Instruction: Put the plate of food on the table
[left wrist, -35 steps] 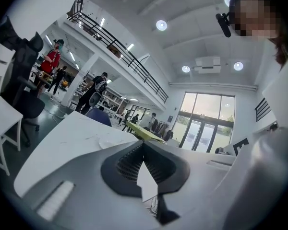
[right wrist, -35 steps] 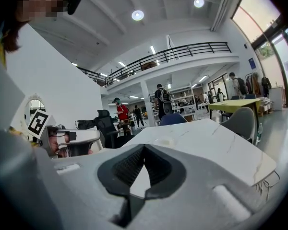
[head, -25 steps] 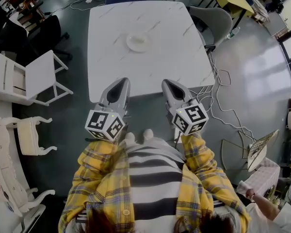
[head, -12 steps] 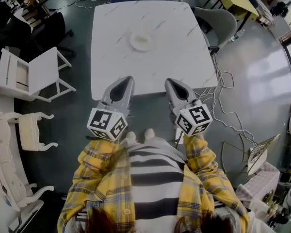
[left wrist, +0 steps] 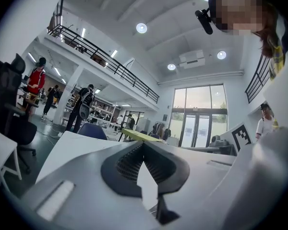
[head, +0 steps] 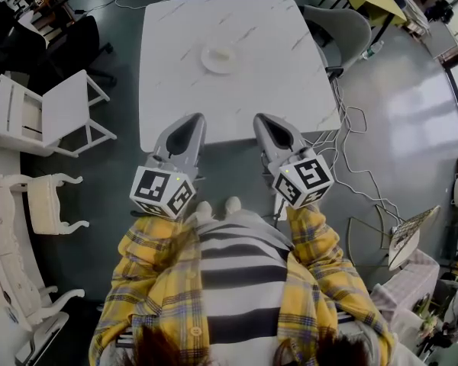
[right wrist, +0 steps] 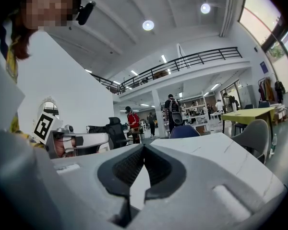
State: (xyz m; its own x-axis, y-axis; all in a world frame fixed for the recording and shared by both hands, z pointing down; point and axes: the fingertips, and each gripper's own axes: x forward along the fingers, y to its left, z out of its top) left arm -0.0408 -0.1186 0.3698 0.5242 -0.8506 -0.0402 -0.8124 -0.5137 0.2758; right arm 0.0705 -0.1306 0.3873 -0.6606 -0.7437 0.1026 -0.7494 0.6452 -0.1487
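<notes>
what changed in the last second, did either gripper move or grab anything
Nothing visibly changed. The left gripper and right gripper stay shut and empty, side by side at the near edge of the table. The plate sits untouched where it was, further along the tabletop.

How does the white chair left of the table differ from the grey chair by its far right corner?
The white chair is angular, with a flat seat and a slatted back; the grey chair is a rounded shell. The white chair stands apart from the table, with a clear gap between them; the grey chair sits close against the table's edge. Both are upright and empty.
</notes>
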